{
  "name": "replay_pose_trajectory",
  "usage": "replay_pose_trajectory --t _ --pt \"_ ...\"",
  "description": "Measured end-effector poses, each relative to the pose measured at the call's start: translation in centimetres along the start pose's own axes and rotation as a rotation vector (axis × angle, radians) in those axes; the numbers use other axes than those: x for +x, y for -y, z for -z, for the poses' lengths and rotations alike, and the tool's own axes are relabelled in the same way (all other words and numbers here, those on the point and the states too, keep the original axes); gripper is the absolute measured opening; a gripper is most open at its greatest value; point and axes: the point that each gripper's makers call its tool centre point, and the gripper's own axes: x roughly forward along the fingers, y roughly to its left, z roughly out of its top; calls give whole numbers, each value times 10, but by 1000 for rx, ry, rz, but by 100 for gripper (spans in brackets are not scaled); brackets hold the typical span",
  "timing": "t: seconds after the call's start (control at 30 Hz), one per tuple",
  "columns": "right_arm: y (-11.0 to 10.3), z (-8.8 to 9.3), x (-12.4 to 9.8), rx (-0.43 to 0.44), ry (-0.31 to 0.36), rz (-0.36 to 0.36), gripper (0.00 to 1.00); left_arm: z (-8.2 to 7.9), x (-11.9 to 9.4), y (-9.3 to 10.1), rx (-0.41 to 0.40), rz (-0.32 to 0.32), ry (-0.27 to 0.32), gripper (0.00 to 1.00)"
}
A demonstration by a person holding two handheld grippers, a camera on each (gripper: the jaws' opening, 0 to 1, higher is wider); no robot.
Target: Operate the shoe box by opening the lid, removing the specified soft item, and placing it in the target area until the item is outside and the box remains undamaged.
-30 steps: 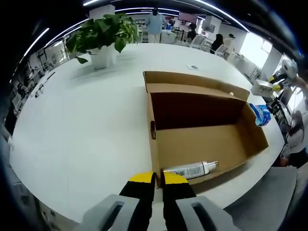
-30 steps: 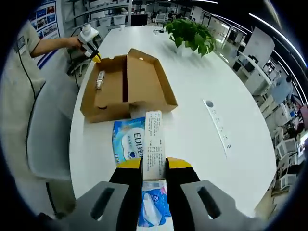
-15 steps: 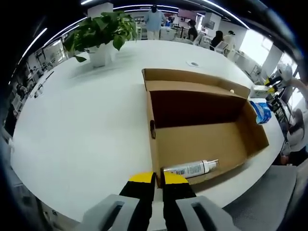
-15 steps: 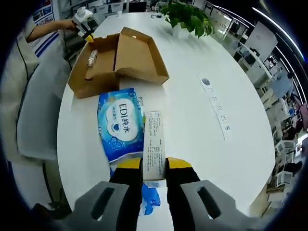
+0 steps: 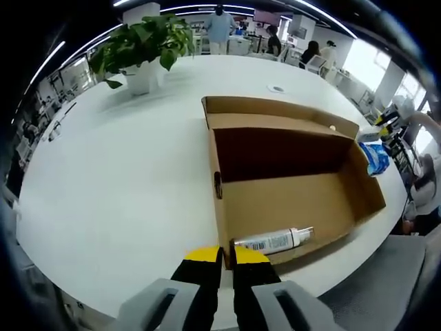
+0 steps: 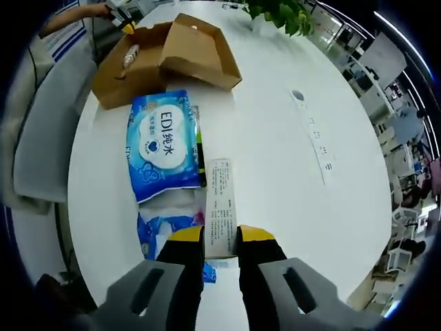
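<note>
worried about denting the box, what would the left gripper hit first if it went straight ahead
Probably the near wall of the open brown cardboard shoe box, just beyond the left gripper; the white spray bottle lies right behind that wall. Depth is unclear.

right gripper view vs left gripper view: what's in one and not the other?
Right gripper view alone: the right gripper shut on a narrow white printed box, a second blue pack under it, and the left gripper above the cardboard box.

Left gripper view alone: the left gripper's own shut fingers and people standing at the far end of the room.

Both: the open cardboard box with a spray bottle inside, the blue wipes pack, the potted plant, the white table.
</note>
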Motion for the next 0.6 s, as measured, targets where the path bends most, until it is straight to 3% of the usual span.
replay_pose_trajectory --t 0.2,0.3,0.6 --pt "4 14 5 2 -29 -1 15 0 0 0 0 2 -3 5" --pt "5 28 8 -22 -79 12 16 0 0 0 -1 2 -3 5" --pt "9 51 21 -66 -149 25 16 0 0 -1 -5 6 -2 5"
